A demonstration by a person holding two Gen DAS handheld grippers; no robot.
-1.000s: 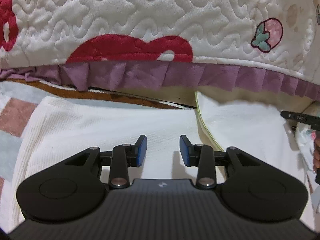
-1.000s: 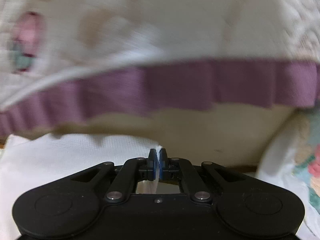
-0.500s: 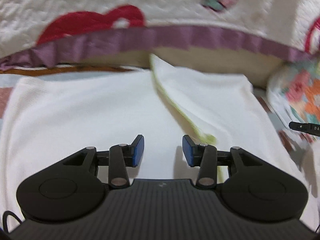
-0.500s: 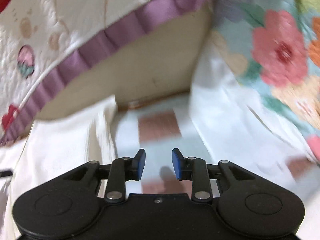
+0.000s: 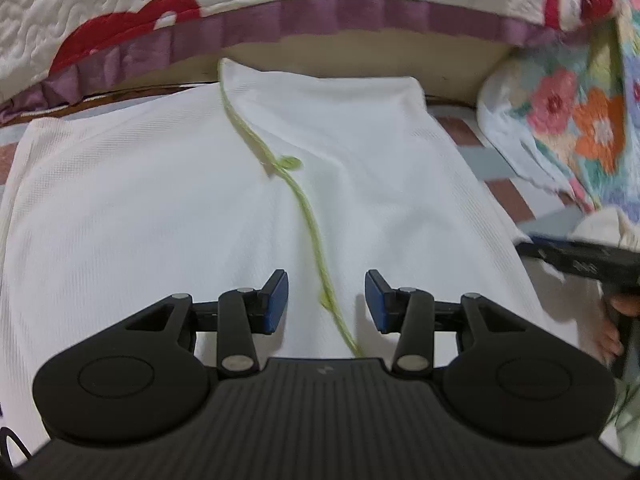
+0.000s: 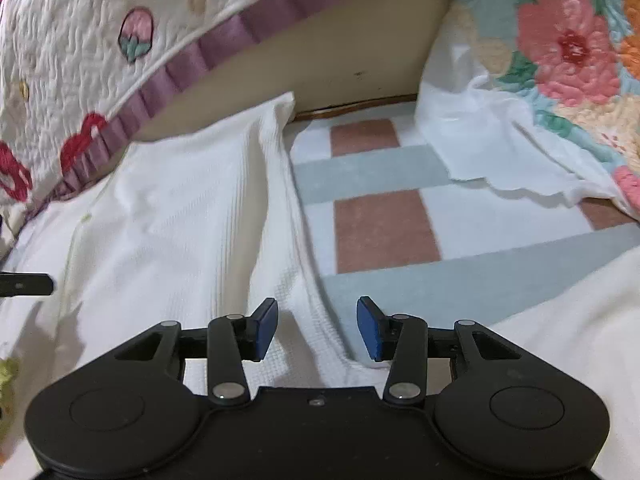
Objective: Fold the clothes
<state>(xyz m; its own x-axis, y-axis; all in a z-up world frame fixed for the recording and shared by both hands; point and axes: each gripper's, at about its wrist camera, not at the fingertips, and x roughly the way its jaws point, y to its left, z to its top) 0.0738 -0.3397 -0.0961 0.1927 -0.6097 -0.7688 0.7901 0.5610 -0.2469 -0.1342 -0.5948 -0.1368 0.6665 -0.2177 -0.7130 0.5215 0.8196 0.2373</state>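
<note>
**Over the white garment, jaws empty: risk of a sloppy next grab**

Across the checked blanket (image 6: 384, 232) lies the white garment (image 5: 160, 208), spread flat, one panel already folded over and edged by a green hem (image 5: 308, 216) running down the middle. Beyond it, quilt with purple ruffle (image 5: 320, 16); to the right, floral quilt (image 6: 560, 48).

Left gripper (image 5: 326, 300) hovering above the hem line, pads spread, nothing between them. Right gripper (image 6: 316, 326) over the garment's right edge, jaws opening, no cloth pinched, only fabric lying beneath.

Likely troubles, judged from the layout:
- Pinching a single layer at the right edge rather than both, so the folded panel slides off and the fold opens.
- Catching the blanket along with the garment, since edge and blanket lie touching under the right pads.
- Uneven lift between the two hands, skewing the hem line and wrinkling the flat panel.
- Dragging the cloth's far corner under the ruffle.
</note>
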